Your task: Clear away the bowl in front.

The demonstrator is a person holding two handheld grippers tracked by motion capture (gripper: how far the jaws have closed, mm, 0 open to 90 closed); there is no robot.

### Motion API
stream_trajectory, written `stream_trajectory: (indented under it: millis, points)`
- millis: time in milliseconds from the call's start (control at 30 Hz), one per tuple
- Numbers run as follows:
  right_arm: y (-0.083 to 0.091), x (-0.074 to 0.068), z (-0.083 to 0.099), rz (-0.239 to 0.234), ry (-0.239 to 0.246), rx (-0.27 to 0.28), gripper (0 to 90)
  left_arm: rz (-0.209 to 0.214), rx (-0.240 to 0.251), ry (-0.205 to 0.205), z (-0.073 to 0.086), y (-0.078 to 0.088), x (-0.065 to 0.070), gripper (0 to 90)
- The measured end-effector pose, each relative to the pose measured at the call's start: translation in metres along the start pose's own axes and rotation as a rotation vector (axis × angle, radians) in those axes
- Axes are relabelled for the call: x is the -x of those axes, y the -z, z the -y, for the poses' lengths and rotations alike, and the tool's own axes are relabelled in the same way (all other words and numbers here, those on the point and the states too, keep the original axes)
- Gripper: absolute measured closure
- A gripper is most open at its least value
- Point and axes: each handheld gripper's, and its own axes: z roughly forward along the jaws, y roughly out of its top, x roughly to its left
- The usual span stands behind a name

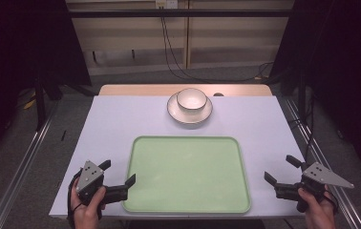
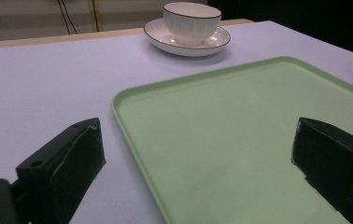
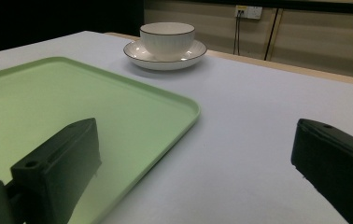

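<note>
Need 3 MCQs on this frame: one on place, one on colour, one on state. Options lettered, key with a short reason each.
1. Where does the bowl sit?
A. on the plate at the far side of the table
B. on the tray
C. on the floor

2. What colour is the tray?
A. red
B. light green
C. black

3. How do the fingers of the left gripper and right gripper stand?
A. both shut on the bowl
B. left shut, right open
C. both open, holding nothing

Key:
1. A: the bowl rests in the white plate beyond the tray's far edge.
2. B: its whole surface and rim are pale green.
3. C: each gripper view shows its two fingers wide apart with only tray and table between them.
</note>
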Motion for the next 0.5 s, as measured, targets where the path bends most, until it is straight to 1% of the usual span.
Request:
stream_trajectory:
  millis: [67,100,167,233,267,300,333,367,400,433,467,500]
  points:
    - [0.0,-0.002,0.0,-0.014,-0.002,0.015,0.7,-0.001,0.001,-0.001,0.0,0.0,0.0,2.5]
    - [0.0,-0.003,-0.001,-0.022,0.006,0.014,0.7,-0.007,-0.002,-0.001,0.0,-0.001,0.001,2.5]
    - [0.0,-0.005,-0.001,-0.02,0.017,0.018,0.7,-0.001,-0.003,-0.003,0.0,-0.001,0.001,2.6]
    - [-0.001,-0.005,0.0,-0.018,0.011,0.023,0.7,0.004,-0.002,-0.008,-0.001,-0.001,0.002,2.6]
    - [0.0,-0.004,0.0,-0.024,0.009,0.018,0.7,-0.002,-0.003,-0.016,-0.001,-0.001,0.003,2.6]
    - [0.0,-0.004,0.001,-0.018,0.006,0.017,0.6,0.007,-0.002,-0.019,-0.001,-0.002,0.004,2.5]
    - [-0.001,-0.004,0.001,-0.017,0.003,0.017,0.6,-0.004,-0.002,-0.02,-0.001,-0.002,0.005,2.5]
    - [-0.001,-0.005,0.001,-0.019,0.002,0.014,0.6,0.003,-0.006,-0.018,-0.001,-0.004,0.006,2.4]
    - [-0.001,-0.005,0.001,-0.017,0.008,0.015,0.6,0.007,-0.021,-0.023,-0.001,-0.006,0.008,2.6]
    - [-0.002,-0.006,0.001,-0.022,0.004,0.012,0.6,0.002,-0.027,-0.035,-0.001,-0.007,0.01,3.1]
    - [-0.003,-0.006,0.001,-0.023,0.015,0.013,0.7,0.005,-0.018,-0.038,-0.002,-0.008,0.012,3.4]
    - [-0.003,-0.007,0.001,-0.024,0.015,0.011,0.7,0.003,-0.014,-0.038,-0.003,-0.008,0.013,3.2]
